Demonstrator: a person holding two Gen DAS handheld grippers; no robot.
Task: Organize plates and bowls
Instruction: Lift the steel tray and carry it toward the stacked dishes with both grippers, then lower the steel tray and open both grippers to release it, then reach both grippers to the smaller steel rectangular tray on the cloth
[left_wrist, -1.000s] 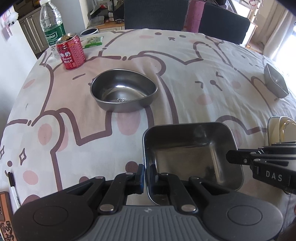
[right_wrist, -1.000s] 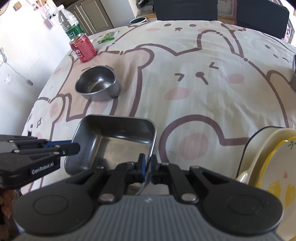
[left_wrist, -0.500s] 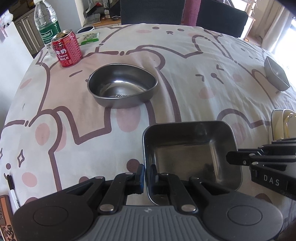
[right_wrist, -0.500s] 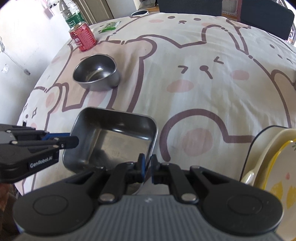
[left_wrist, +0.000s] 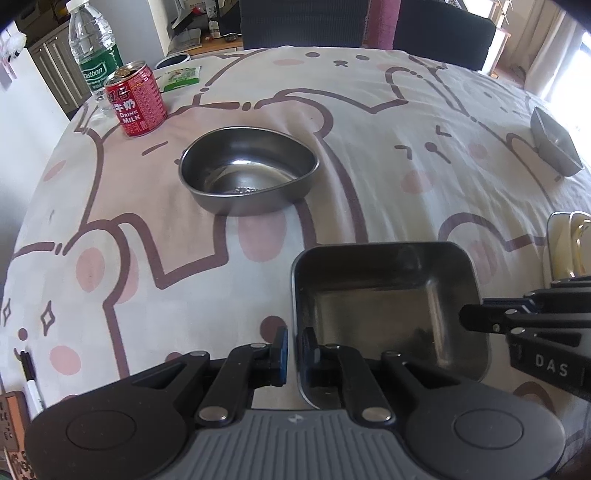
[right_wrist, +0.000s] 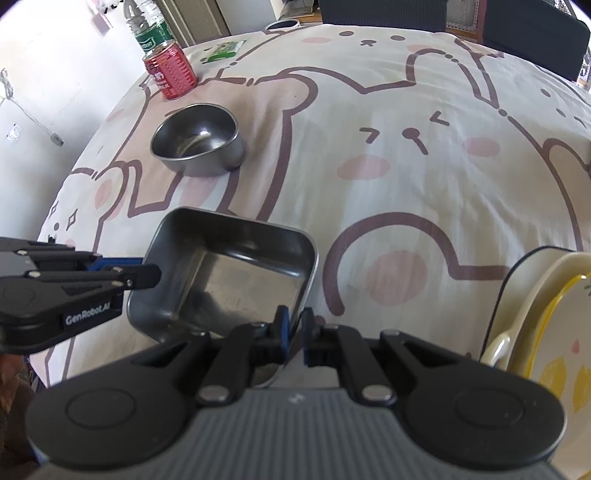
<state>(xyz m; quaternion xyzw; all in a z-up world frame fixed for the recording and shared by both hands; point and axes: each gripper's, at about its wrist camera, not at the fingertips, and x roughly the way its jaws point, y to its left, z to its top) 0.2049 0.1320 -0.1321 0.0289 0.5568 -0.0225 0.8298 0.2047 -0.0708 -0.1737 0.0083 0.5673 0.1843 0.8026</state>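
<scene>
Nearest, one square steel tray (left_wrist: 384, 306) is seen on the tablecloth (left_wrist: 369, 122), gripped from two sides. Its left wall is straddled by the left gripper (left_wrist: 291, 347), whose jaws are opening, a gap now showing at the rim. Its right wall is pinched between the nearly closed fingers of the right gripper (right_wrist: 294, 334). At the near right, two pale ceramic plates (right_wrist: 546, 314) are stacked. Further out, one rounded steel bowl (left_wrist: 249, 173) is found left of centre, one small steel dish (left_wrist: 554, 147) far right. Beyond, one red can (left_wrist: 136, 101) and one water bottle (left_wrist: 94, 48) are noted
</scene>
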